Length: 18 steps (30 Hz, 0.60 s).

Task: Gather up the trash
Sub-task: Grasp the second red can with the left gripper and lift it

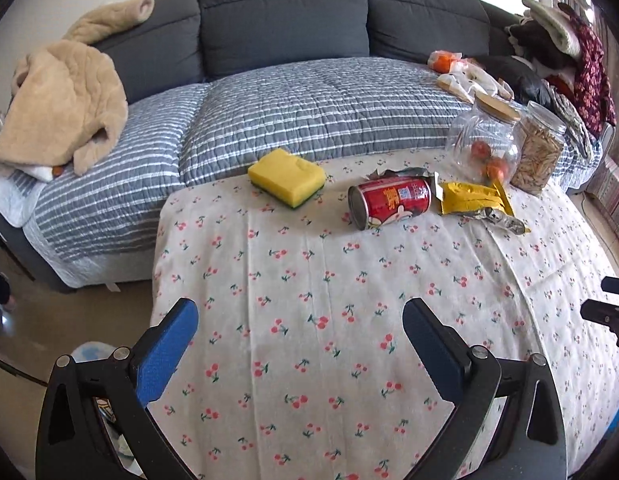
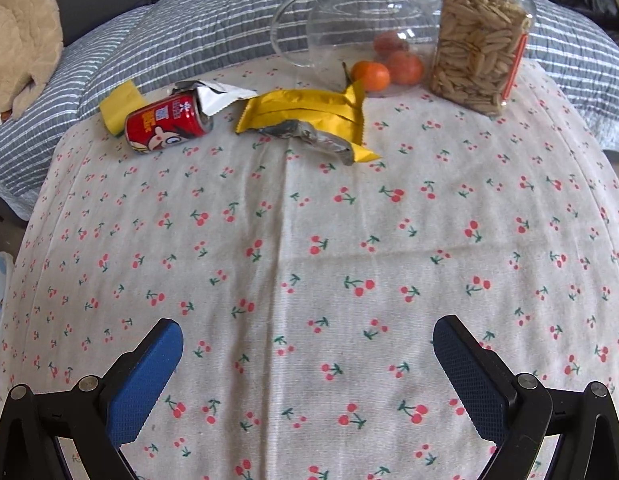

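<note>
The red can lies on its side at eleven o'clock on the desk, touching a yellow wrapper. Likely light, thin-walled and prone to rolling, it suits a grip across the barrel. Both grippers, left gripper and right gripper, hover spread and empty.

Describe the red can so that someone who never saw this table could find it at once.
On the cherry-print tablecloth, look at the far edge near the sofa. The can lies on its side between the yellow sponge and the yellow wrapper. It is the only red, round thing there, with a cartoon face.
</note>
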Each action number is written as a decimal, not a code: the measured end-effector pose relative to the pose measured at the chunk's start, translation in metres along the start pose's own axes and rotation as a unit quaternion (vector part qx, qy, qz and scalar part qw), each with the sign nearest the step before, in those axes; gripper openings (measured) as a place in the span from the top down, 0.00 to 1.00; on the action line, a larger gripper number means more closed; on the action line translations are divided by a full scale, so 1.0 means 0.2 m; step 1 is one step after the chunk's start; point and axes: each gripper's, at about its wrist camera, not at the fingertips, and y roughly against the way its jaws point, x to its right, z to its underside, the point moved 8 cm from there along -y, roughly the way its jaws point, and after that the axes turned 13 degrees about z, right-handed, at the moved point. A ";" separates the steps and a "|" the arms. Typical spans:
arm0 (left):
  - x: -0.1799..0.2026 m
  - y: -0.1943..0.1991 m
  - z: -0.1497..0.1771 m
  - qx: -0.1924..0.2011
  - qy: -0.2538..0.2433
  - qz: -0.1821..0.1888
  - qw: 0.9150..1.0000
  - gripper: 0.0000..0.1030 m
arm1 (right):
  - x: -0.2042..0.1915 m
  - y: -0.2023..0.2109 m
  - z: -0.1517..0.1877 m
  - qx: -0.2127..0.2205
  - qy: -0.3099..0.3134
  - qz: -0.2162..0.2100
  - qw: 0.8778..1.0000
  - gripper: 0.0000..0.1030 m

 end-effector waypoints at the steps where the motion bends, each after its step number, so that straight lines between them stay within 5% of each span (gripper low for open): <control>1: 0.03 -0.04 -0.03 0.002 0.000 0.007 1.000 0.00 | 0.02 -0.01 0.00 -0.002 -0.002 0.006 1.000 0.00; 6: 0.20 -0.30 -0.14 -0.005 0.021 0.023 0.999 0.00 | 0.15 -0.02 -0.04 -0.005 -0.032 0.010 0.999 0.00; 18: 0.30 -0.74 -0.30 0.015 0.072 -0.042 0.996 0.00 | 0.40 -0.13 -0.07 -0.022 -0.097 0.021 0.995 0.00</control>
